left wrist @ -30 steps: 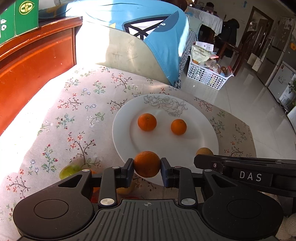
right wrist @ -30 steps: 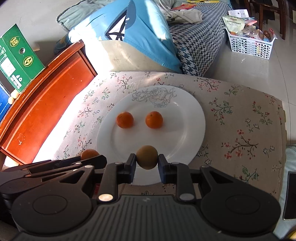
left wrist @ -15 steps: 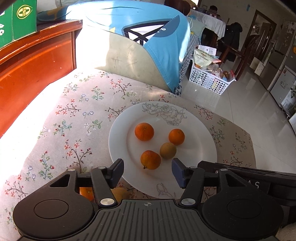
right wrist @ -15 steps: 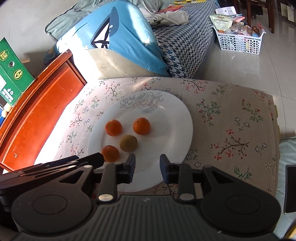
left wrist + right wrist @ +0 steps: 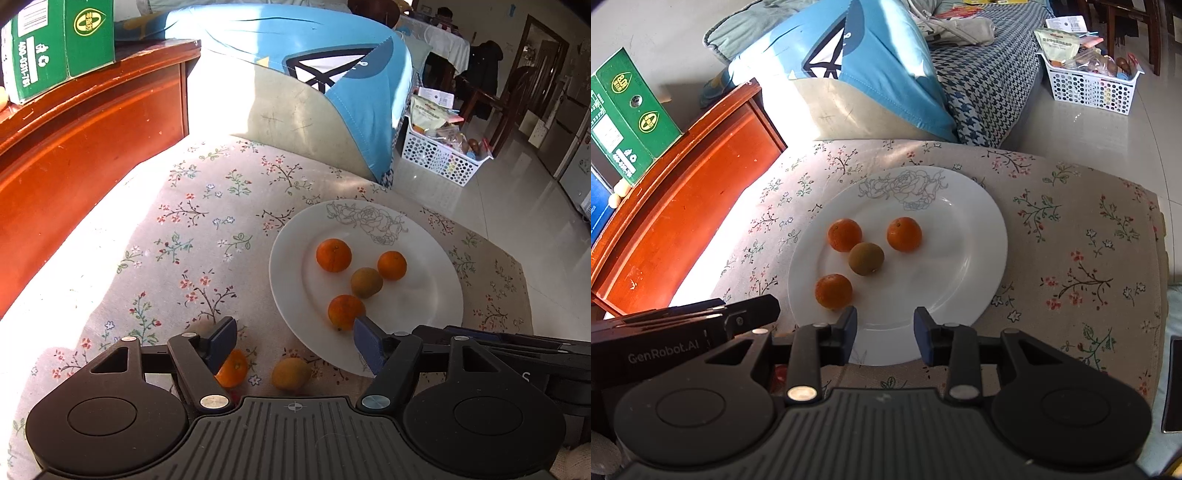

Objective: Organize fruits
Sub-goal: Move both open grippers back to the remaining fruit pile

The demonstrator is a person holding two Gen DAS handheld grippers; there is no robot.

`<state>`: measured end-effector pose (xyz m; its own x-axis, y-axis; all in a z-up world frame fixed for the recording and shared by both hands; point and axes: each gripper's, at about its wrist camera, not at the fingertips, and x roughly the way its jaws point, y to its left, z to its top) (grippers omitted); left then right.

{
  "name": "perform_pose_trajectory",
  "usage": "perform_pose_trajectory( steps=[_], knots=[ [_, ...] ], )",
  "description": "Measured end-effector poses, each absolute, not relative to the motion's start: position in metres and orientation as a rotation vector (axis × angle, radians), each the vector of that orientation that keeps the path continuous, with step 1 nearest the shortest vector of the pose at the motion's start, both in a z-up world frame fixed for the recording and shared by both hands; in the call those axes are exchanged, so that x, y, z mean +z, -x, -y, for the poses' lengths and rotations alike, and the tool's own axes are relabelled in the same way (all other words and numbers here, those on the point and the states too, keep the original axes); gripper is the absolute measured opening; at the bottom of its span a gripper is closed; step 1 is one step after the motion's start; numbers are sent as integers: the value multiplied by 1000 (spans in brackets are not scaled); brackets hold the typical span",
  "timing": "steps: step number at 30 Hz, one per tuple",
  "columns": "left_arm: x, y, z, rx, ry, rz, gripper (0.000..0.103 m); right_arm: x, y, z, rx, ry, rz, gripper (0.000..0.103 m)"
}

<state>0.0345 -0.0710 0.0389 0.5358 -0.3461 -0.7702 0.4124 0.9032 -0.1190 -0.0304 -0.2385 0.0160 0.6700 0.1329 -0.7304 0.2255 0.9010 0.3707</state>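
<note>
Two fisheye views, each mounted just behind a hand-held gripper and looking forward and steeply down along its fingers. Left wrist view: left gripper (image 5: pixel 293 345) fills the bottom edge; camera sits close above the near left part of the floral tablecloth (image 5: pixel 177 236), with the white plate (image 5: pixel 291 280) off to the right of centre and the wooden cabinet (image 5: pixel 85 136) at far left. Right wrist view: right gripper (image 5: pixel 884 334) at bottom, facing the plate (image 5: pixel 960 258) almost head-on, near its front rim. Both views share the plate, the tablecloth, the blue cushion (image 5: pixel 871 59), the cabinet, the white basket (image 5: pixel 439 158). Each view catches the other gripper's body at its edge.
</note>
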Motion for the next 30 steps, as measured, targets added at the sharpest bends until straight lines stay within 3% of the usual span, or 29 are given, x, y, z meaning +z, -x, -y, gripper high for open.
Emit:
perform_pose_trajectory(
  steps=[16,30],
  knots=[
    [61,-31,18,-370,-50,-868,70,24,35,206,67,-413,-832,36],
    [44,-19,-27,-301,-70,-905,70,14,40,152,232,-283,-870,36]
  ],
)
